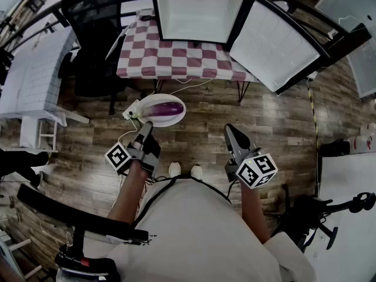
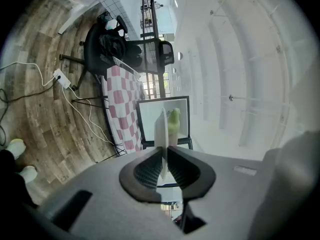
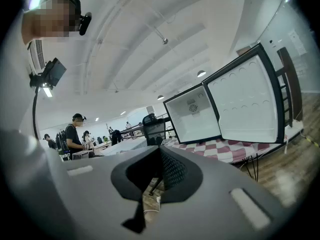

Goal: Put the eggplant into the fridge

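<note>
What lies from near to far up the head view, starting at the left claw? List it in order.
Left claw → white plate, gripped by its rim, carrying the eggplant → checkered table → open fridge standing on that table.

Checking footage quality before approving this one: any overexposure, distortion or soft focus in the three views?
Head view: heavy fisheye bending, the open fridge interior blown out white, the eggplant sharp. Left gripper view: scene lies sideways, ceiling washed out, plate edge soft. Right gripper view: dark rounded corners, fridge crisp.
</note>
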A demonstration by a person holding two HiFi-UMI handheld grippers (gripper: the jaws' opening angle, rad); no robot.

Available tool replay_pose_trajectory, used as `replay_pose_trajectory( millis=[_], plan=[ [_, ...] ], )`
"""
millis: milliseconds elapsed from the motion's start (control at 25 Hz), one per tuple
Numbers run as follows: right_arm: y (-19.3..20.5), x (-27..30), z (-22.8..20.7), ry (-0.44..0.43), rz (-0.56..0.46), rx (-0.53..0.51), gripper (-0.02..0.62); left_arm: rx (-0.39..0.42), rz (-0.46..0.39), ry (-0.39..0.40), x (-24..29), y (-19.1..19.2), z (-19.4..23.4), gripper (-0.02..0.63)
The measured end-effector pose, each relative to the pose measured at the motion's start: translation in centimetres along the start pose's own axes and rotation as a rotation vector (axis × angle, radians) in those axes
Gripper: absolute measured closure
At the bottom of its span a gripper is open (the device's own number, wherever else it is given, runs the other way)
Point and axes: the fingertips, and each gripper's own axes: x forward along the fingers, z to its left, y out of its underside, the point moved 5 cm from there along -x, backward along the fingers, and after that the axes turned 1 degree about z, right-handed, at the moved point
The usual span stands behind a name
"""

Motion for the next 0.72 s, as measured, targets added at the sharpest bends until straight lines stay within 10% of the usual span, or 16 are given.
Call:
replay_pose_trajectory(
  millis=[720],
  plan=[
    [0.6, -2.9, 0.0, -0.015, -0.021, 0.031, 0.589, 0.001, 0.021, 0.006, -1.1, 3.8, -0.4, 0.568]
  ],
)
